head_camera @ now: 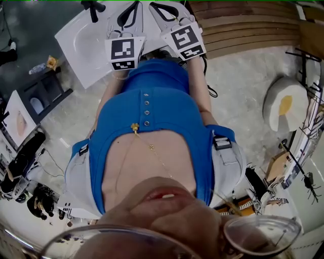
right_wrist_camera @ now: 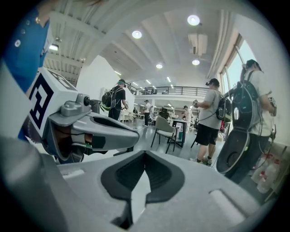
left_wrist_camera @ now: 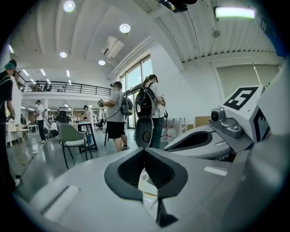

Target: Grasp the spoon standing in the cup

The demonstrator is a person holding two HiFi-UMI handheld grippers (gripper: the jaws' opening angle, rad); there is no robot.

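No cup or spoon shows in any view. In the head view my left gripper (head_camera: 130,14) and right gripper (head_camera: 163,11) are held side by side in front of a blue-shirted torso, over the edge of a white table (head_camera: 83,43). Both point out into a large hall. The left gripper (left_wrist_camera: 145,152) has its jaws closed tip to tip with nothing between them, and so has the right gripper (right_wrist_camera: 145,155). Each gripper sees the other beside it: the right one (left_wrist_camera: 213,136) and the left one (right_wrist_camera: 90,129).
Several people with backpacks (left_wrist_camera: 118,113) stand in the hall, near a grey chair (left_wrist_camera: 72,138) and a small table (right_wrist_camera: 181,127). A round white stool (head_camera: 286,106), cables and equipment lie on the floor around the person.
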